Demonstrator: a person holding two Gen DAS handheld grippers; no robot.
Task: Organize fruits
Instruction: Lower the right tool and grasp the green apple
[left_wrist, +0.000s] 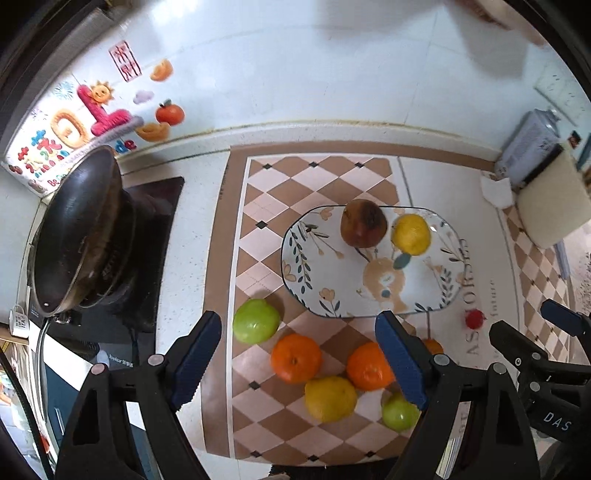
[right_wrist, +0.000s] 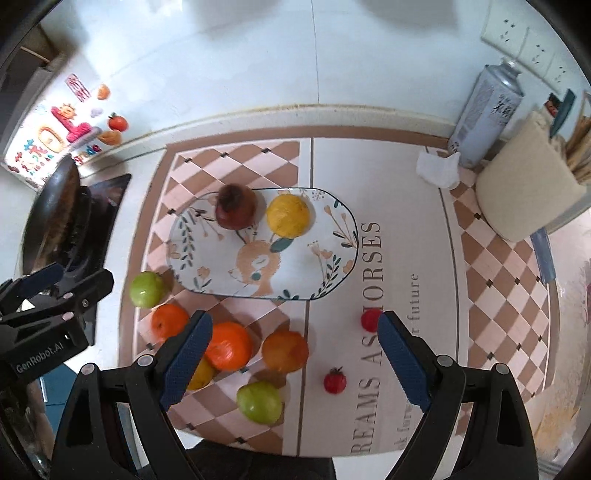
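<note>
A floral oval plate (left_wrist: 325, 280) (right_wrist: 317, 258) lies on the checked mat and holds a dark brown fruit (left_wrist: 364, 223) (right_wrist: 236, 206) and a yellow fruit (left_wrist: 410, 234) (right_wrist: 288, 216). In front of the plate lie a green apple (left_wrist: 256, 320) (right_wrist: 146, 289), oranges (left_wrist: 295, 357) (right_wrist: 228, 346), a yellow fruit (left_wrist: 330, 398), another green apple (left_wrist: 399, 412) (right_wrist: 259, 402) and two small red tomatoes (right_wrist: 335, 381). My left gripper (left_wrist: 299, 363) is open and empty above the loose fruit. My right gripper (right_wrist: 291, 363) is open and empty above them too.
A dark wok (left_wrist: 79, 229) sits on a stove at the left. A spray can (right_wrist: 487, 114), crumpled tissue (right_wrist: 437, 168) and a cream container (right_wrist: 528, 192) stand at the back right. A tiled wall with stickers runs behind.
</note>
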